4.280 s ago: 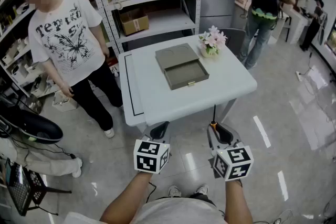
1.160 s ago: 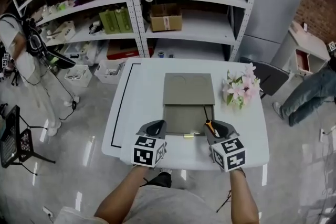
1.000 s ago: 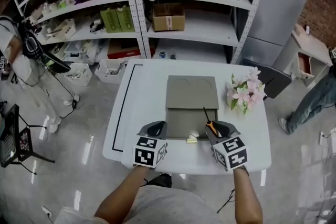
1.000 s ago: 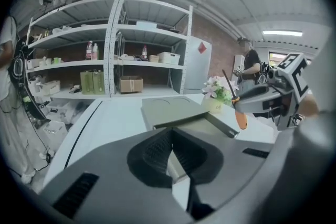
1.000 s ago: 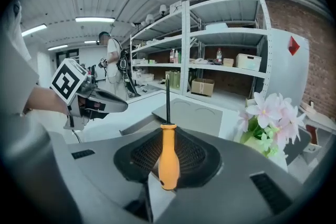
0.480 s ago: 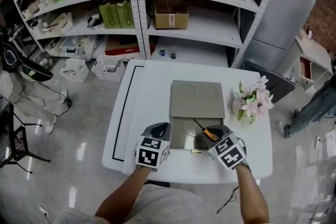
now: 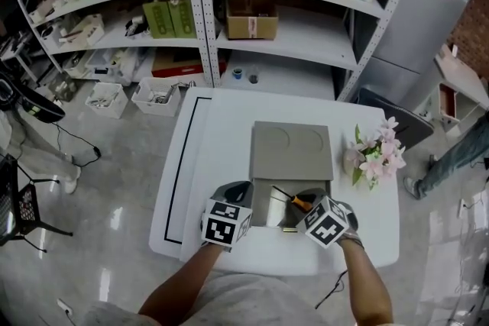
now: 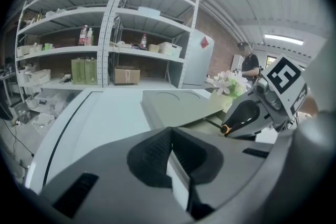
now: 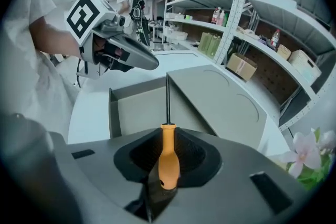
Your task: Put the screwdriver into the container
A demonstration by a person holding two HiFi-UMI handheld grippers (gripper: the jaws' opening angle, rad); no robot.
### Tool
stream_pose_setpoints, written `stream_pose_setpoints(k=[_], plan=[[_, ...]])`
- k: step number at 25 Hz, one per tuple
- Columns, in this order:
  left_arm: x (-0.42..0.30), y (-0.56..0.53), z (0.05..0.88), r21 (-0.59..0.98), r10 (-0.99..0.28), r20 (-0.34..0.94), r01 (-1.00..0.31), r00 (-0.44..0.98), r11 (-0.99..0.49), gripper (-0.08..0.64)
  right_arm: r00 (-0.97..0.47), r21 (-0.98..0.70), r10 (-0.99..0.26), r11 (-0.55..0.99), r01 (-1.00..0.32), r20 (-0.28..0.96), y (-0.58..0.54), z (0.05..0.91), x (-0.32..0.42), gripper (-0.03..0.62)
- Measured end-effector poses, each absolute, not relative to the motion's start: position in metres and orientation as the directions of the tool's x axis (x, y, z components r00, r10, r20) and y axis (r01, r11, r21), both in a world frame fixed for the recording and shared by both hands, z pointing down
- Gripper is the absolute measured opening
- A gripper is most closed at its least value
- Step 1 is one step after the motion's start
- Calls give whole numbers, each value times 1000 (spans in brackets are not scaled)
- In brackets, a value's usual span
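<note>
Up close, screwdriver [image 9: 168, 162] inside right tool [image 9: 167, 140]

Head view steeply over table [image 7: 221, 133], gripper views low, facing inward, sharing container [image 7: 290, 153].

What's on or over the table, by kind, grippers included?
Grippers: 2, left gripper and right gripper
Screwdriver: 1, held in the right gripper over the open drawer
Container: 1
Flowers: 1
Total: 5
</note>
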State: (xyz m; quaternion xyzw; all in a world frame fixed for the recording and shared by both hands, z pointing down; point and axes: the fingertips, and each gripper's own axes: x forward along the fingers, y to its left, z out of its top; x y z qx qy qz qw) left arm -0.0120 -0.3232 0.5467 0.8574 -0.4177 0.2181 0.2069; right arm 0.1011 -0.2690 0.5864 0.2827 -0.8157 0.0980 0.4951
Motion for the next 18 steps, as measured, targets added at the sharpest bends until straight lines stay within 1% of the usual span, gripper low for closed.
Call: stream_pose_setpoints(k=[9, 18], plan=[[-12, -331, 553, 181, -616, 557, -805, 557, -565, 5, -329, 119, -303, 870, -479, 894, -274, 599, 93, 75], [-12, -331, 555, 180, -617, 561, -809, 552, -560, 5, -327, 111, -288, 877, -468, 900, -275, 609, 91, 77]])
